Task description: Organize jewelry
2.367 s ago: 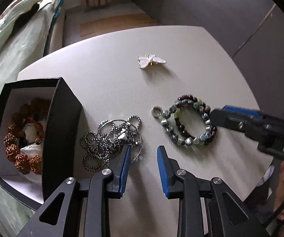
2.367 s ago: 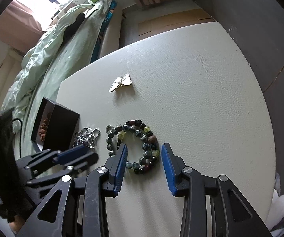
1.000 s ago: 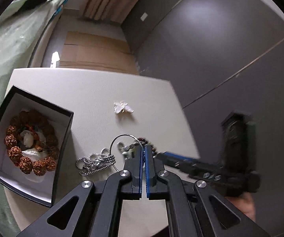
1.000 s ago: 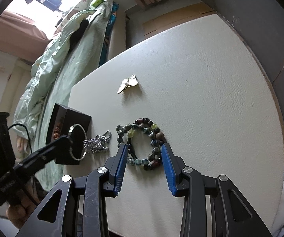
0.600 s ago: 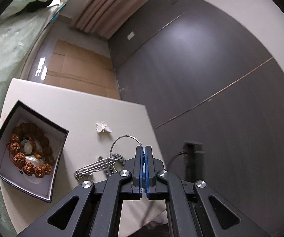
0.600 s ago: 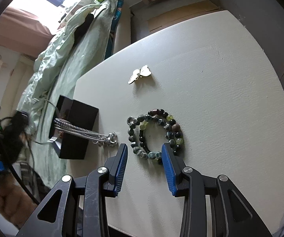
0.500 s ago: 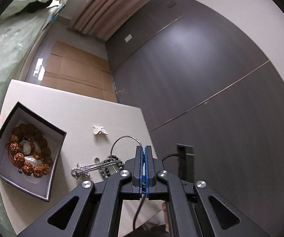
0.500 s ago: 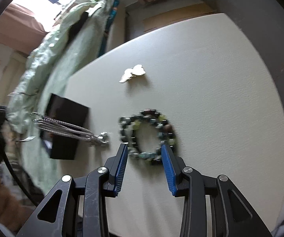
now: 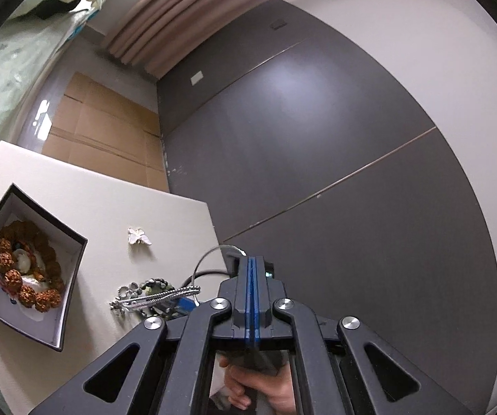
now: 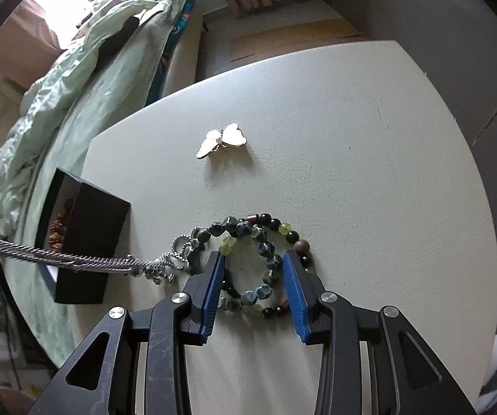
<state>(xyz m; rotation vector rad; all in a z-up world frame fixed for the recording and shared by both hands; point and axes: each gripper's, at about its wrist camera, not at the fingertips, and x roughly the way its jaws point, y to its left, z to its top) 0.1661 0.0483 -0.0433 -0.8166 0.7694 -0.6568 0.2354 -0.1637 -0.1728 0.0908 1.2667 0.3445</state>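
Silver chain necklace pulled taut, low end by the beaded bracelet on the tabletop, upper end running off the left edge of the right wrist view. Seen in the left wrist view as a stretched bundle with a thin wire hoop arching up to the left tongs. Left tongs pressed together, blue pads meeting, pinching the necklace at the hoop, raised above the tabletop. Right tongs spread partway, tips down on either side of the bracelet's near part; contact with the beads not discernible. Butterfly brooch farther off, lying apart. Black box at left, open, brown bead bracelet inside. Green bedding beyond the tabletop's left edge.
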